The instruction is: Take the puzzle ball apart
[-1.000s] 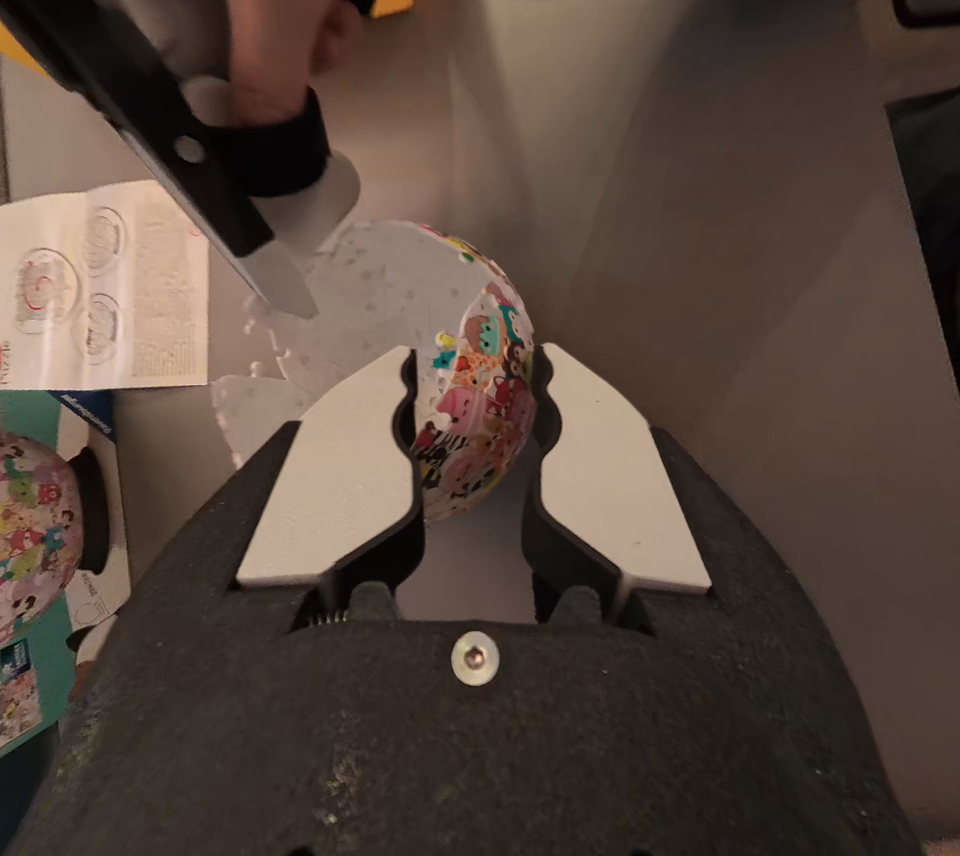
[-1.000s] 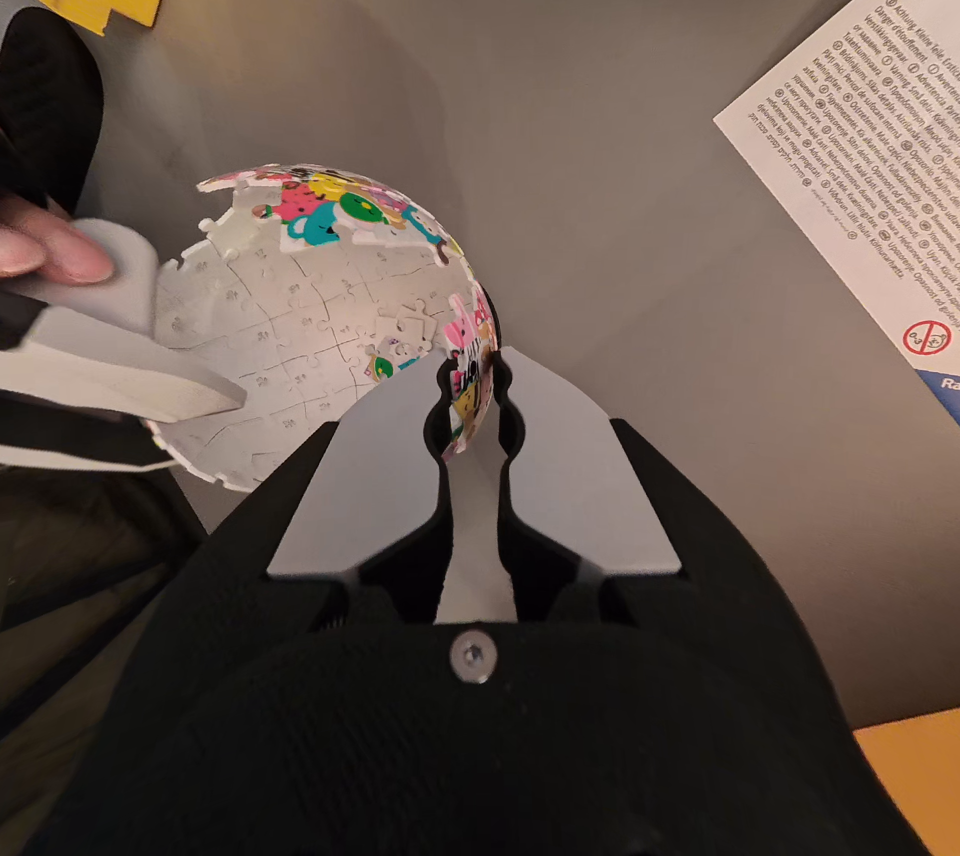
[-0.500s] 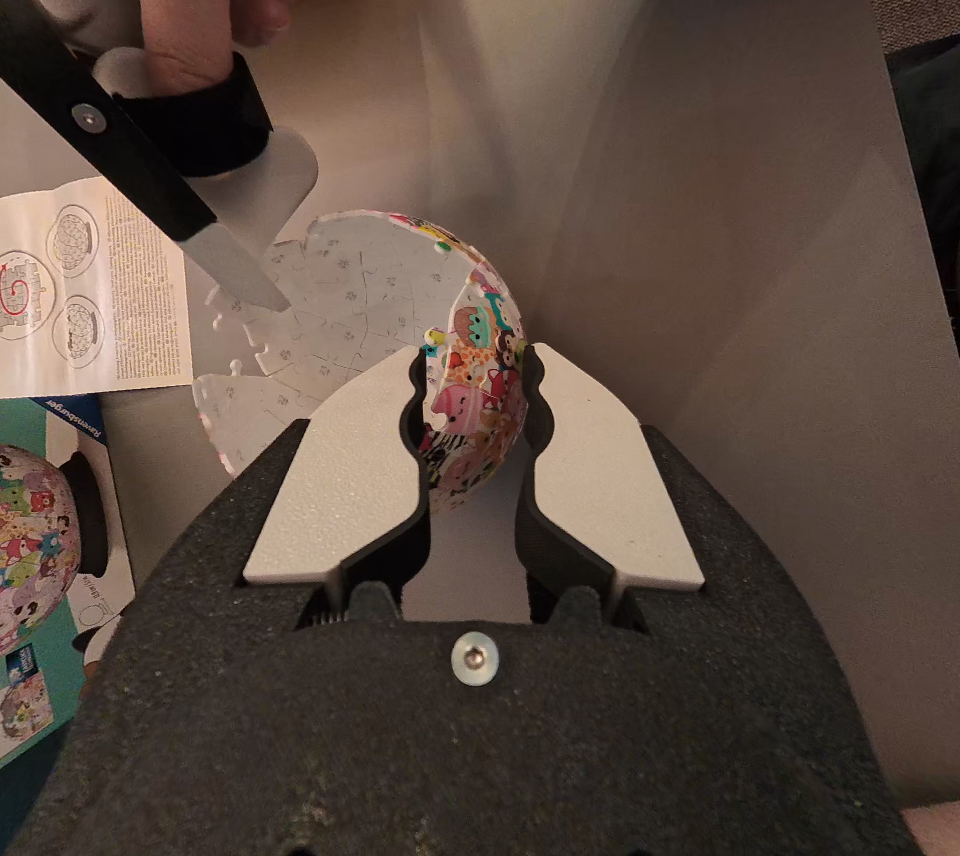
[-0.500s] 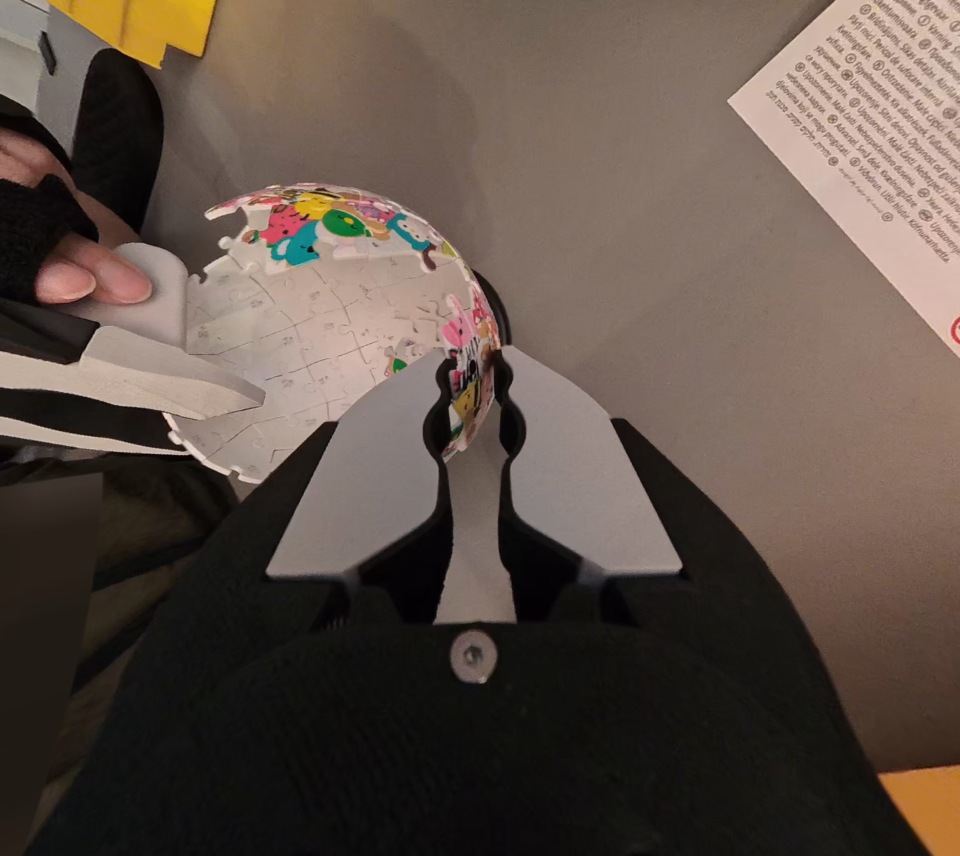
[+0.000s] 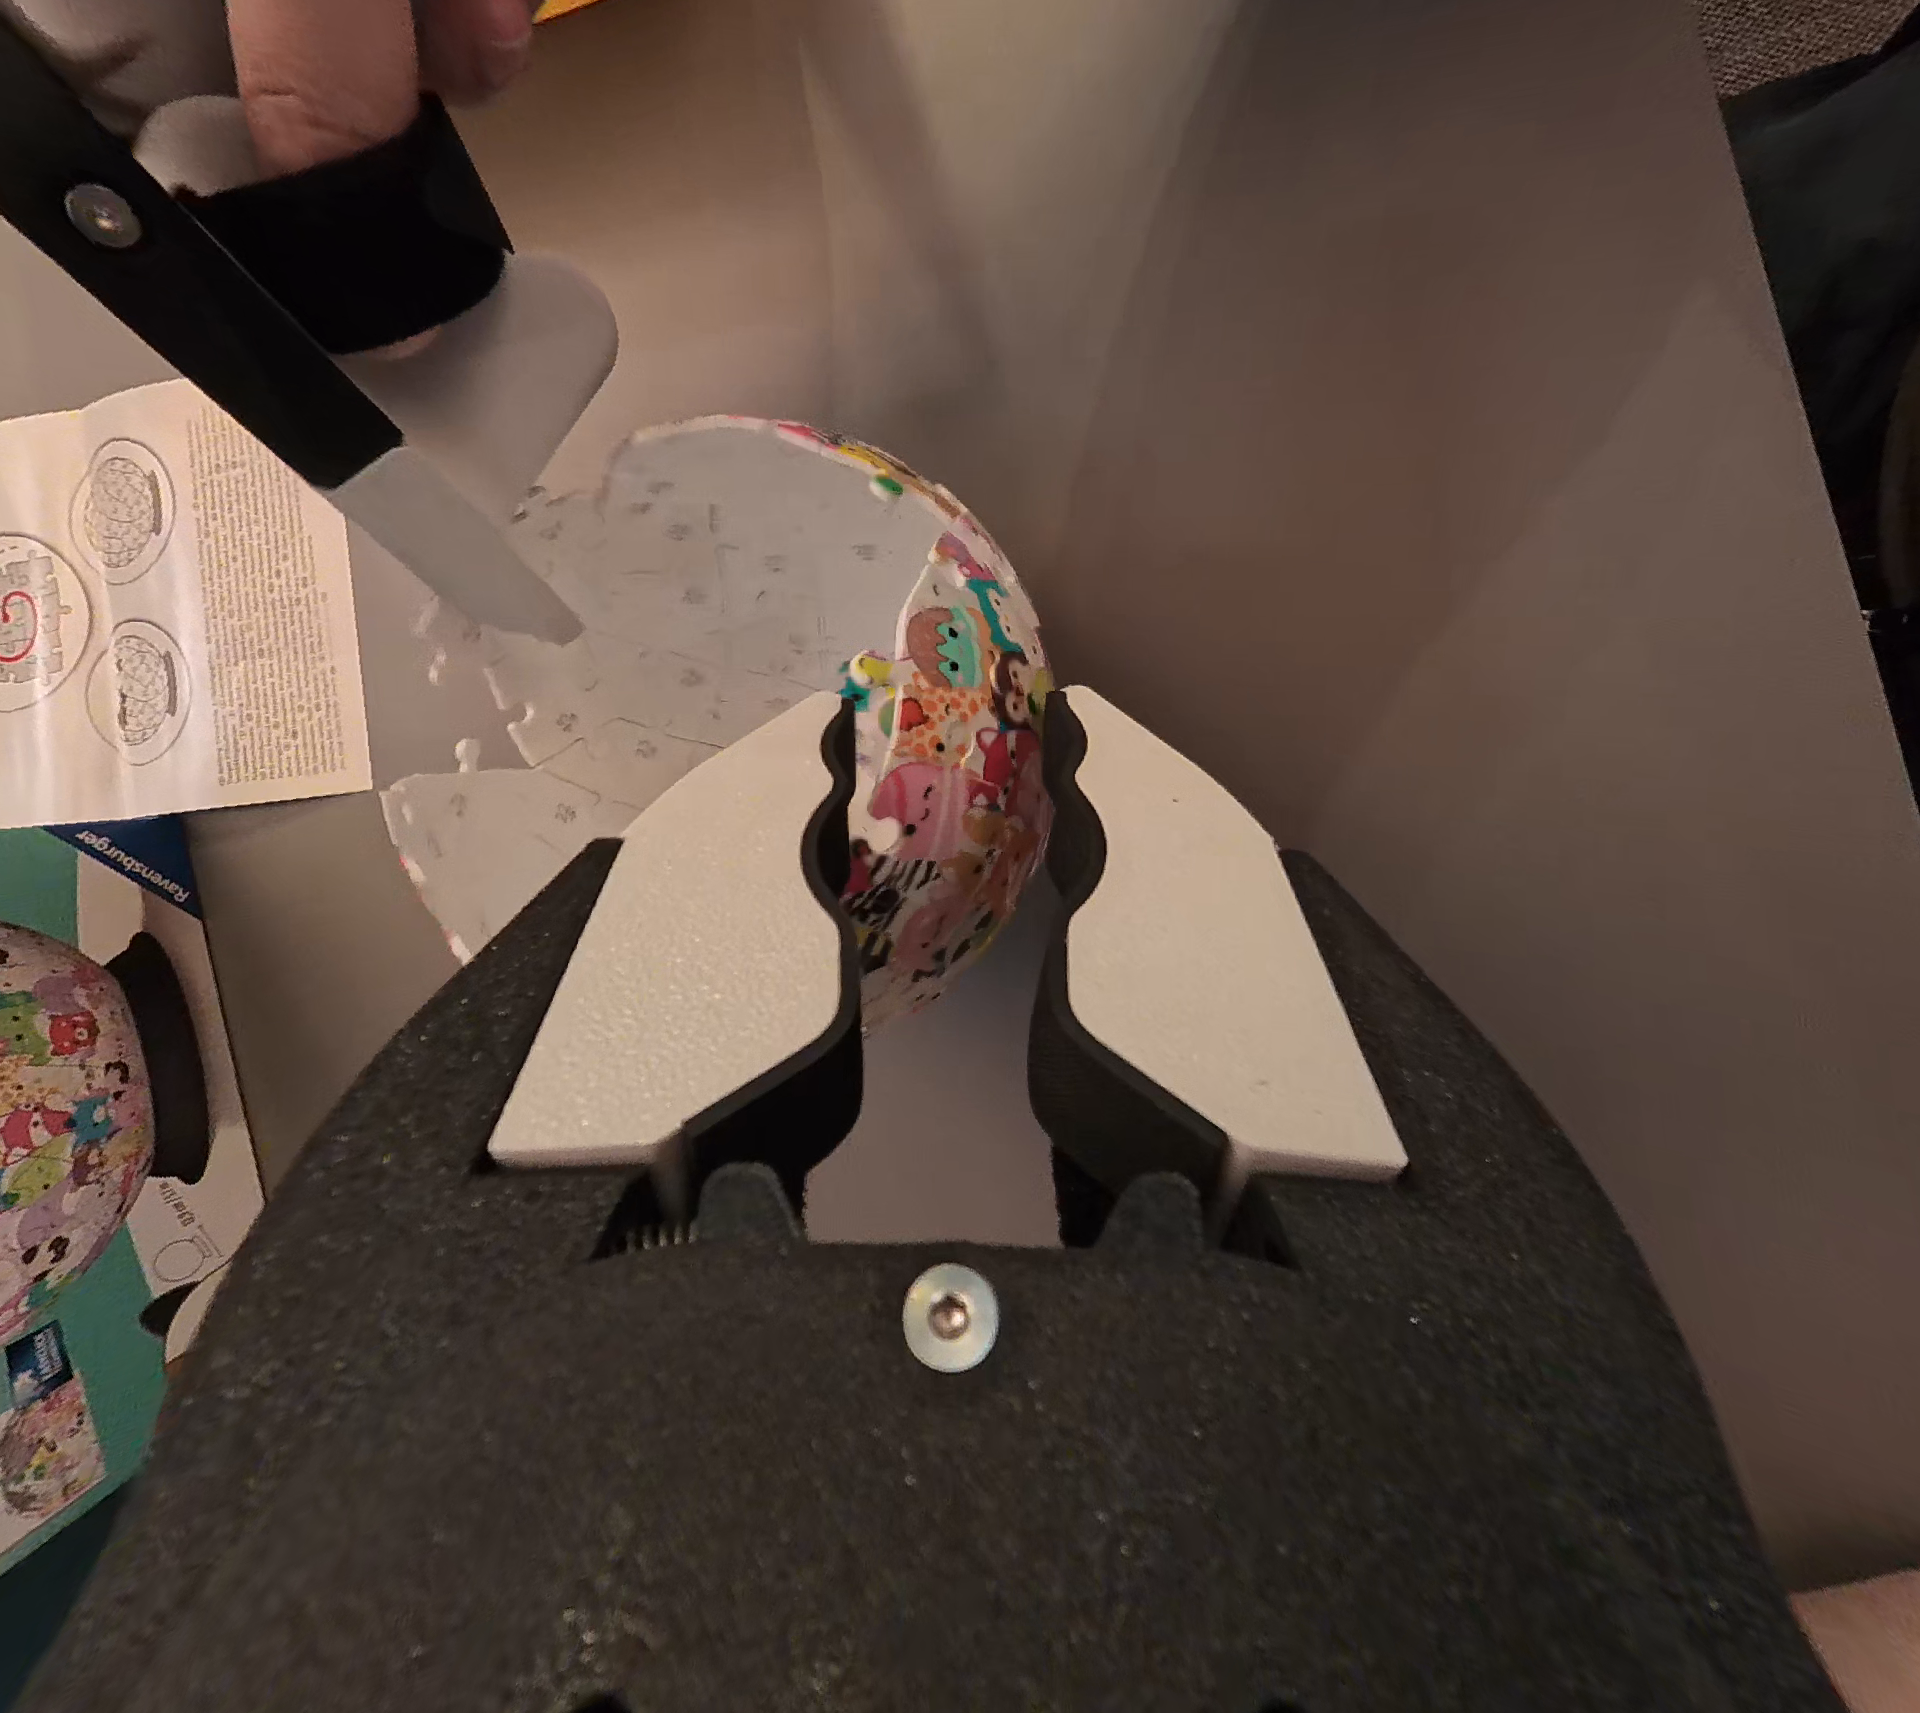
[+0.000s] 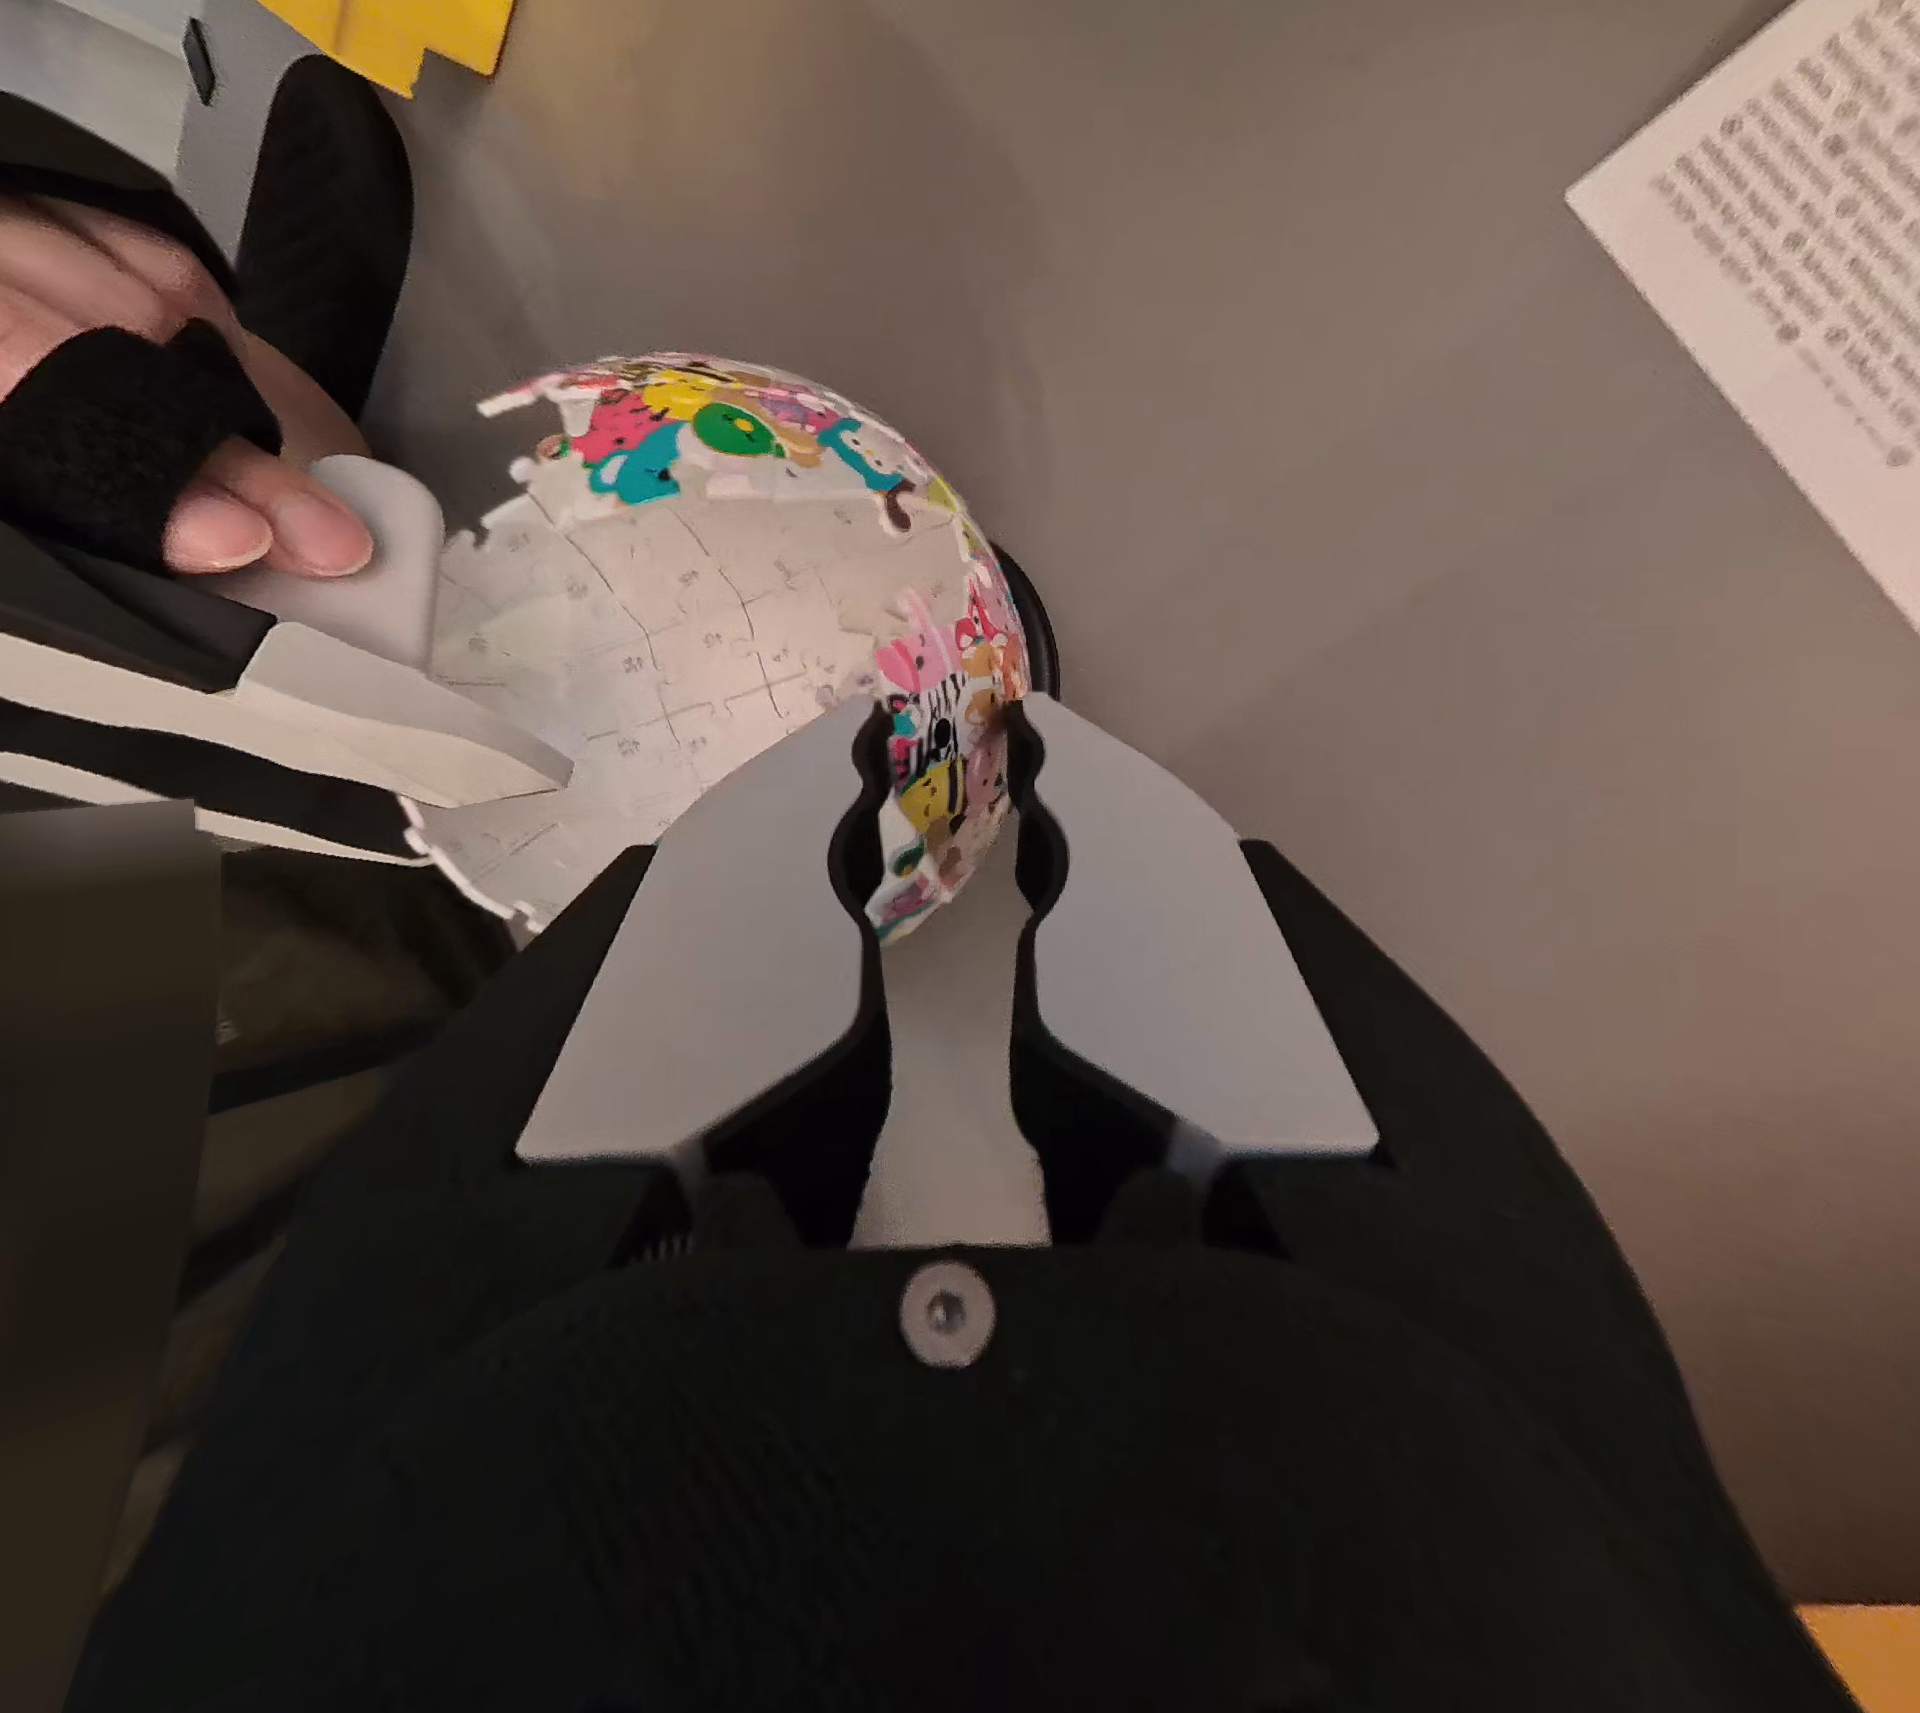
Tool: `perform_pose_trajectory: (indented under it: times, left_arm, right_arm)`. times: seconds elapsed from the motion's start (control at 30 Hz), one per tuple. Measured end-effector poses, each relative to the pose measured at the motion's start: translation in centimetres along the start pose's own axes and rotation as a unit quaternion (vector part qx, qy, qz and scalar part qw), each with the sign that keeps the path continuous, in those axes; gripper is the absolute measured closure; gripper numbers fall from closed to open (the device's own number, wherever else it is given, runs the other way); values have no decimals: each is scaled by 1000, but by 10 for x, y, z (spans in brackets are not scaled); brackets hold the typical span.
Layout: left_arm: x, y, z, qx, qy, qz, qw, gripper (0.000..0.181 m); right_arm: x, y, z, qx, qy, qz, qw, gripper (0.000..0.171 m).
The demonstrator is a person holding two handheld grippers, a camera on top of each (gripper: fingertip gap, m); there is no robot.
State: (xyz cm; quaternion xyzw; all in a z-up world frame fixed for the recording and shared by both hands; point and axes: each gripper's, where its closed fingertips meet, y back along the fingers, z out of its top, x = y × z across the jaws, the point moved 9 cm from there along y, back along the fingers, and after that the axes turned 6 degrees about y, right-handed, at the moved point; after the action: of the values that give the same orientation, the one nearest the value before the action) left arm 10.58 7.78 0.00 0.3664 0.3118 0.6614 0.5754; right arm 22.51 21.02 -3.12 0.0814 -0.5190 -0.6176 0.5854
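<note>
White plastic showed inside the puzzle ball (image 5: 727, 614), already a broken-open shell held above the grey table (image 5: 1351, 520) between both tools. The left gripper (image 5: 948, 707) pinched one edge of the printed wall, and the right gripper (image 6: 951, 713) was clamped on the opposite edge. To my eye, the clean way was to hold one side steady and peel slowly along a seam, so pieces didn't scatter.
</note>
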Motion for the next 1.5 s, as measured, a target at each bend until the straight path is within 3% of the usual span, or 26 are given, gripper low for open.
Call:
perform_pose_trajectory:
  times: [0.23, 0.37, 0.47, 0.57, 0.63, 0.73, 0.8, 0.9, 0.97, 1.07, 1.13, 1.27, 1.37, 1.43, 1.5]
  left_arm:
    - [7, 28, 9, -126, 28, -16, 992, 142]
    - [26, 54, 9, -248, 85, 10, 965, 143]
    - [38, 65, 5, -312, 109, 47, 943, 146]
    - [46, 69, 0, -344, 121, 72, 928, 145]
    - [50, 66, -3, -339, 124, 92, 928, 143]
    - [53, 60, -4, -335, 122, 108, 928, 141]
    - [53, 58, -6, -329, 122, 109, 930, 146]
    - [56, 57, -8, -311, 120, 131, 934, 150]
    - [58, 62, -7, -327, 125, 141, 926, 151]
    - [59, 73, -3, -379, 132, 121, 908, 150]
    - [63, 79, -2, -380, 126, 134, 907, 151]
    - [74, 79, 1, -285, 85, 161, 941, 153]
    - [79, 75, 11, -241, 59, 140, 958, 156]
    - [83, 72, 21, -216, 46, 113, 969, 160]
    - [88, 64, 29, -170, 28, 95, 980, 159]
  right_arm:
    - [12, 37, 17, -124, 106, -70, 984, 149]
    - [26, 67, 21, -249, 236, -127, 931, 149]
    - [29, 73, 18, -289, 261, -110, 914, 128]
    - [21, 71, 16, -284, 254, -97, 919, 124]
    - [16, 72, 15, -292, 255, -134, 912, 131]
    - [24, 83, 12, -324, 287, -188, 882, 160]
    - [37, 90, 7, -341, 311, -200, 864, 171]
    - [45, 88, -5, -322, 301, -180, 879, 165]
    - [46, 87, -12, -341, 308, -177, 870, 146]
    - [47, 85, -23, -386, 317, -149, 853, 140]
    - [39, 81, -29, -358, 281, -164, 875, 144]
    - [32, 77, -37, -380, 247, -201, 869, 160]
    - [31, 79, -39, -369, 227, -212, 876, 167]
    - [29, 76, -41, -343, 208, -211, 892, 167]
    - [27, 73, -43, -305, 187, -215, 909, 156]
